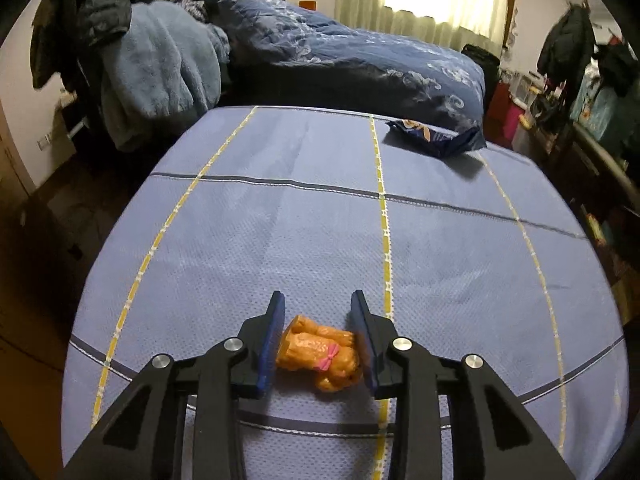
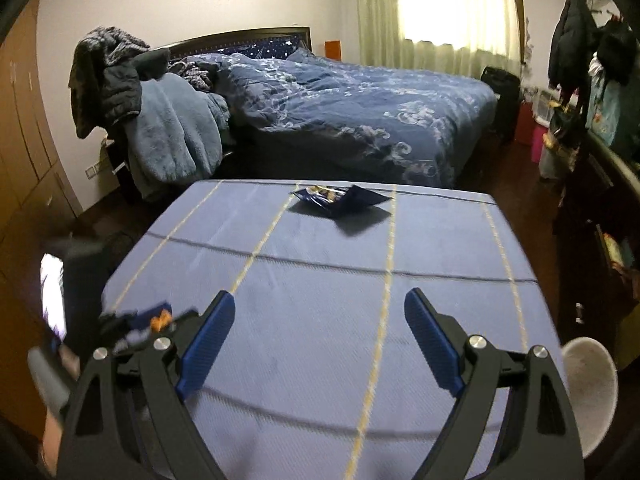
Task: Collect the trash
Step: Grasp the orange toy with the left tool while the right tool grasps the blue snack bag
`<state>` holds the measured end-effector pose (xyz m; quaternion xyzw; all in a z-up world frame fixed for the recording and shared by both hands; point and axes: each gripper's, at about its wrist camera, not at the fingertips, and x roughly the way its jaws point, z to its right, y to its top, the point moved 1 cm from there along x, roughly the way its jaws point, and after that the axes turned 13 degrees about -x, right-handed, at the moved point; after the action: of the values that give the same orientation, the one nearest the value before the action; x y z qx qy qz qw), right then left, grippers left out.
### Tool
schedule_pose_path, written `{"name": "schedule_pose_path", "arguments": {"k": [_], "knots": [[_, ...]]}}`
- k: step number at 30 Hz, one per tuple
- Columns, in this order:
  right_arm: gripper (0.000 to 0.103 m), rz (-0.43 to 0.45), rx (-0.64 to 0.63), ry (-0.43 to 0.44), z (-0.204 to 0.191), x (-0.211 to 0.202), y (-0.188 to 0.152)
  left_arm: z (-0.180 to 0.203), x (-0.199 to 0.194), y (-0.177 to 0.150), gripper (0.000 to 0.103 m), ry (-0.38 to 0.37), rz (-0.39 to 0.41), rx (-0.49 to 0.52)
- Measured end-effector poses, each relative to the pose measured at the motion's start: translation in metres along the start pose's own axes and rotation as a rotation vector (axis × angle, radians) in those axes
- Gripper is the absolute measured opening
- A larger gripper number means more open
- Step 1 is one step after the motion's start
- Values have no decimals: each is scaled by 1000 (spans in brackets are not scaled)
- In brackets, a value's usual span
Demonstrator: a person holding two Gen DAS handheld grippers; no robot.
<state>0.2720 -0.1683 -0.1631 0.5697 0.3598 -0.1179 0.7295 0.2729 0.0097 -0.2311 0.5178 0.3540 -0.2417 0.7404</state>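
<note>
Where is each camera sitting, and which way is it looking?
Left wrist: sits on the left tool, looking across the blue tablecloth toward the bed; its fingers flank an orange toy.
Right wrist: sits on the right tool, open and empty, facing the same way.
Both show the dark blue wrapper and bed.

Black grippers with blue pads

Left gripper (image 1: 318, 326) and right gripper (image 2: 319, 330) each have 2 black plastic arms, ribbed blue pads (image 2: 208, 338) and round silver screws (image 1: 402, 344).

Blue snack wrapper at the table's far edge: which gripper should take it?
Right. The right gripper is open and empty, facing the blue wrapper. The left gripper brackets the orange toy.
</note>
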Motion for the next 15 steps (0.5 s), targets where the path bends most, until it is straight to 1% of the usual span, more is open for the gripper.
{"name": "schedule_pose_path", "arguments": {"k": [3, 8, 12, 15], "knots": [[87, -20, 21, 14, 6, 29, 18, -7, -8, 9, 34, -18, 20, -19], [87, -72, 76, -8, 25, 91, 47, -14, -22, 34, 34, -48, 58, -38], [88, -106, 158, -36, 46, 139, 61, -23, -22, 47, 34, -57, 74, -66], [87, -144, 212, -31, 57, 177, 68, -30, -16, 50, 34, -53, 67, -88]]}}
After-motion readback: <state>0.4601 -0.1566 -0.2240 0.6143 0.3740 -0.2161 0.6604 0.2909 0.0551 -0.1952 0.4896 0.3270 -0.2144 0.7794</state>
